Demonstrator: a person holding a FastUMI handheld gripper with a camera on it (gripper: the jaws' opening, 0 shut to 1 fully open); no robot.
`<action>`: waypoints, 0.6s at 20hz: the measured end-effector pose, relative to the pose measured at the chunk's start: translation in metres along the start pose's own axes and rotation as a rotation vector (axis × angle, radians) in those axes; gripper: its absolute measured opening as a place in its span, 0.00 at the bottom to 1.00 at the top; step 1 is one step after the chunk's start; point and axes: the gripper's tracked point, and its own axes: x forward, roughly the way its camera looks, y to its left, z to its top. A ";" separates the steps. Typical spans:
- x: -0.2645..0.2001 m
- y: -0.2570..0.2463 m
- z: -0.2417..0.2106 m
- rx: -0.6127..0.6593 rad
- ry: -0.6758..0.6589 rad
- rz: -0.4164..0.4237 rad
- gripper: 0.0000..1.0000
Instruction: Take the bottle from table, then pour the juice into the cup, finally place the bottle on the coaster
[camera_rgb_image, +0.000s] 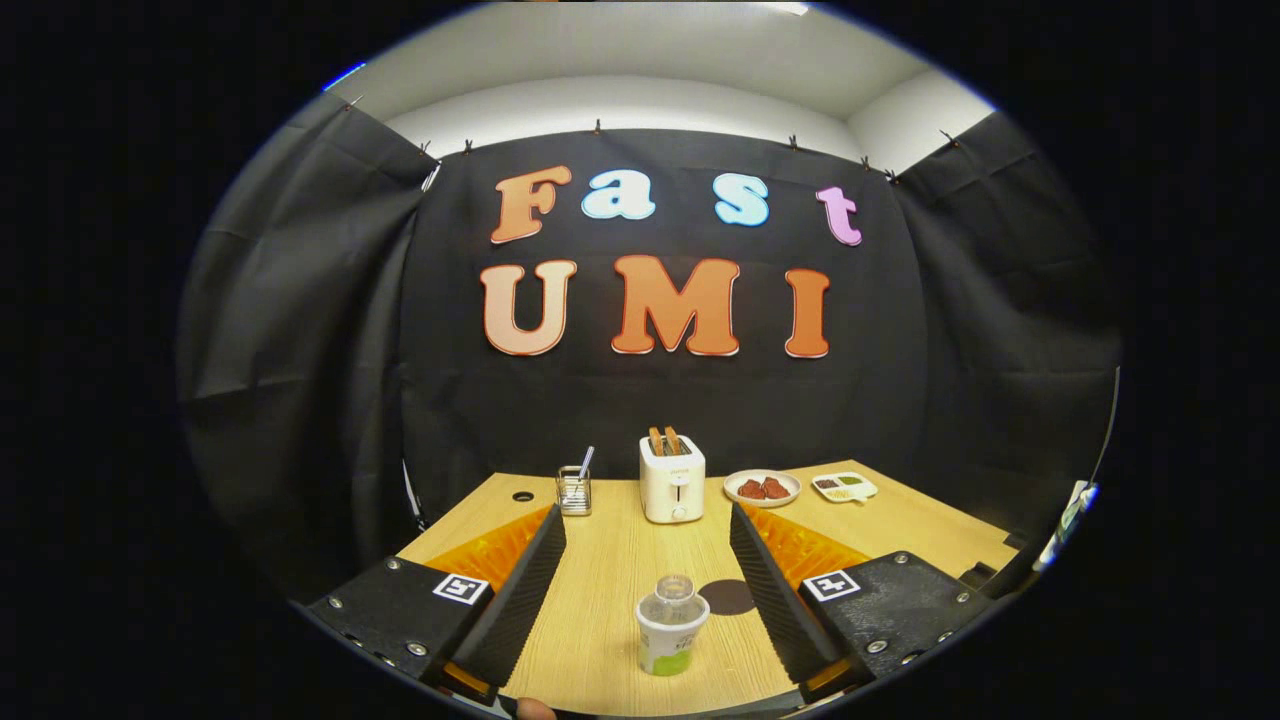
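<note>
A white cup with a green band at its foot stands upright on the wooden table, between my two fingers. Right behind it, and partly hidden by it, stands a small clear bottle with a clear cap. A dark round coaster lies flat on the table just to the right of the bottle, close to the right finger. My gripper is open wide, its fingers on either side of the cup and bottle and touching neither.
Beyond the fingertips a white toaster holds two slices. To its left is a wire holder with a utensil, to its right a plate of brown food and a small sauce dish. Black cloth walls close the booth.
</note>
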 end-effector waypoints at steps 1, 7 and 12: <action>0.003 -0.002 -0.009 -0.001 0.013 -0.002 0.98; 0.012 -0.016 -0.057 -0.031 0.090 -0.047 0.99; 0.018 -0.025 -0.089 -0.045 0.142 -0.073 0.99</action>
